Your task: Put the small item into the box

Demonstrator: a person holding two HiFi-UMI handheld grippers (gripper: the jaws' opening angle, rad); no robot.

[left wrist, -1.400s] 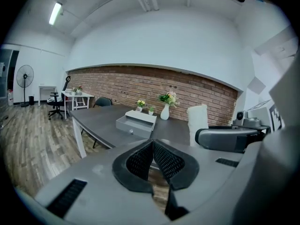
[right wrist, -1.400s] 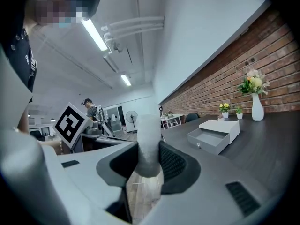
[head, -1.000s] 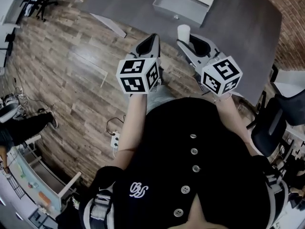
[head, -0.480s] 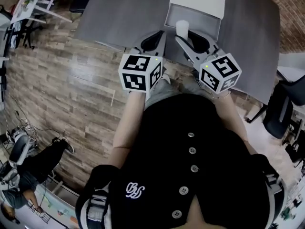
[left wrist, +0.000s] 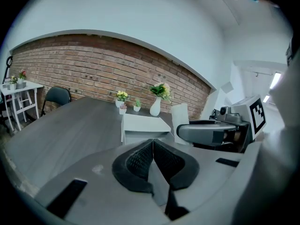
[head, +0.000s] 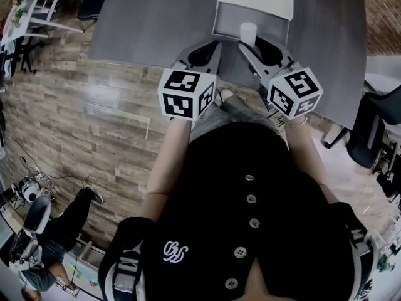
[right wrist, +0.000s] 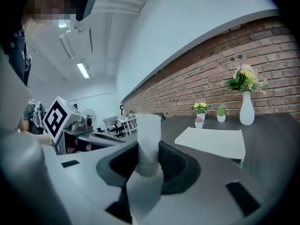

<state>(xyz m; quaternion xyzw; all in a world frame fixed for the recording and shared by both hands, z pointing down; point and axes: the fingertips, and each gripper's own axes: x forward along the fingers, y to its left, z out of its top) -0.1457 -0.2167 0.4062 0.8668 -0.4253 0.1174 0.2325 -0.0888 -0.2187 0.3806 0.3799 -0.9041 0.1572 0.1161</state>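
right gripper (right wrist: 147,159) fingers clamp a white roll (right wrist: 148,128) just short of the open box (head: 233,12) on the tabletop (head: 156,17). left gripper (left wrist: 153,149) fingers are pressed together, empty. a vase (left wrist: 155,108) stands beyond the box.

The pads (left wrist: 139,162) of the left tool (left wrist: 153,146) are seen as black, matt, finely ribbed rubber, set in smooth grey matt plastic. Between the right tool (right wrist: 149,159) pads a white small item (right wrist: 149,135) is held, soft, matt and paper-like. Ahead of both tools, the worktop (left wrist: 61,130) is shown matt grey with faint grain, and the box (left wrist: 140,124) smooth matt white.
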